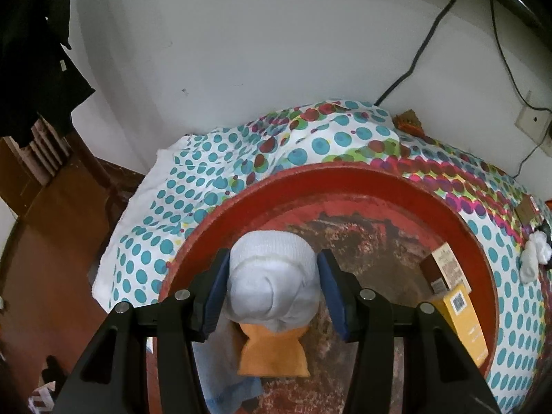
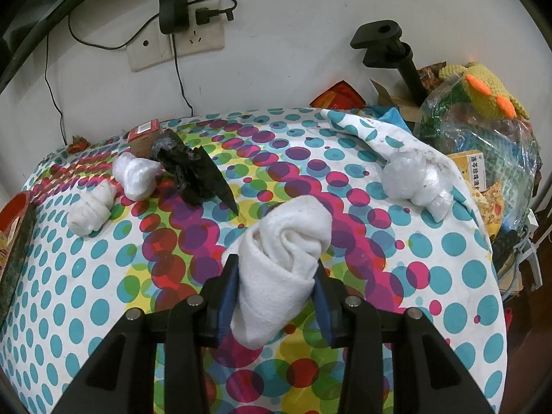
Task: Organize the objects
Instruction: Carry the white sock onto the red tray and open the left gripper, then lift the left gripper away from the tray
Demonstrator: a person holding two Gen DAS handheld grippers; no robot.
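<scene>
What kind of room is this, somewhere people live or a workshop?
Most likely a lived-in room at home, not a workshop. A polka-dot cloth covers the surface, rolled white socks lie on it, chargers hang from a wall socket, and a crocheted toy sits among bags in the corner.

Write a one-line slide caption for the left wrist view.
Left gripper holds a rolled white sock between its fingers above a red basin on a polka-dot cloth.

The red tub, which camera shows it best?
The left wrist view. There the red tub fills the middle of the picture, with its rim, worn bottom and the boxes inside it visible. The right wrist view catches only a sliver of its rim at the left edge.
</scene>
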